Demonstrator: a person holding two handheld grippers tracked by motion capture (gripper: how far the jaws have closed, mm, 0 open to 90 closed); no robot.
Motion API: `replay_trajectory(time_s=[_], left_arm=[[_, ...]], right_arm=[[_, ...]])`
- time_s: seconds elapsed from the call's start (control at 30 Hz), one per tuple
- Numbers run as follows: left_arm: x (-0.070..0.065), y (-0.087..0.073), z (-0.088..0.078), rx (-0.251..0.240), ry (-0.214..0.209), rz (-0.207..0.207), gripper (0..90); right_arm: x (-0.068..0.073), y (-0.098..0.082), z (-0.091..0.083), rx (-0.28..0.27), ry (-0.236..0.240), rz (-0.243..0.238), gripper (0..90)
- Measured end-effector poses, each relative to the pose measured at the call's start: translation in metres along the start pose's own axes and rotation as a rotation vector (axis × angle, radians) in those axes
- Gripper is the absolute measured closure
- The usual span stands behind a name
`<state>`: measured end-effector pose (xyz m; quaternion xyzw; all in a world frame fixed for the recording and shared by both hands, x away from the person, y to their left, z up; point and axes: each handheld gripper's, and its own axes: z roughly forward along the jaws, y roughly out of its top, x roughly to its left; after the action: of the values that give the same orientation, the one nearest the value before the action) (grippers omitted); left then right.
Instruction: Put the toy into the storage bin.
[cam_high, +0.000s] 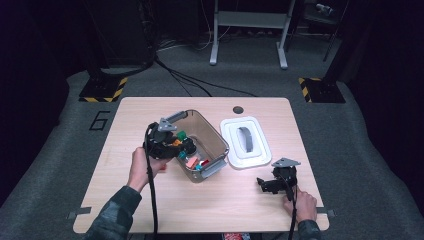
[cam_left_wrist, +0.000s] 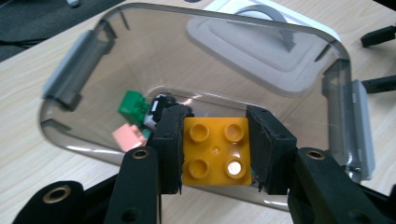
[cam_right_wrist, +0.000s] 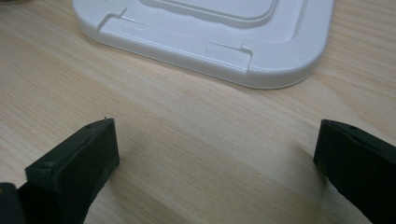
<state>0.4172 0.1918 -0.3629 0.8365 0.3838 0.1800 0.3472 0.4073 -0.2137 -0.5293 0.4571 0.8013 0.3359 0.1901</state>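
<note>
My left gripper (cam_left_wrist: 215, 149) pinches a yellow four-stud toy brick (cam_left_wrist: 216, 151) between its pads, held over the near rim of the clear plastic bin (cam_left_wrist: 336, 88). In the bin lie a green brick (cam_left_wrist: 133, 106) and a pink brick (cam_left_wrist: 127, 137). My right gripper (cam_right_wrist: 215, 154) rests on the wooden table (cam_right_wrist: 196, 140), jaws spread wide and empty, just short of the white lid (cam_right_wrist: 210, 46).
</note>
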Motion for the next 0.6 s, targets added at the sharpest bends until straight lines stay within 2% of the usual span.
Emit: replay_trajectory(time_s=[0.37,0.6], left_arm=[[-0.019,-0.005,0.019,0.036,-0.085,0.003,58.8],[-0.025,-0.008,0.021,0.060,-0.113,0.003,58.8]], right_arm=[[0.000,0.000,0.000,0.000,0.000,0.000,0.0],[0.000,0.000,0.000,0.000,0.000,0.000,0.0]])
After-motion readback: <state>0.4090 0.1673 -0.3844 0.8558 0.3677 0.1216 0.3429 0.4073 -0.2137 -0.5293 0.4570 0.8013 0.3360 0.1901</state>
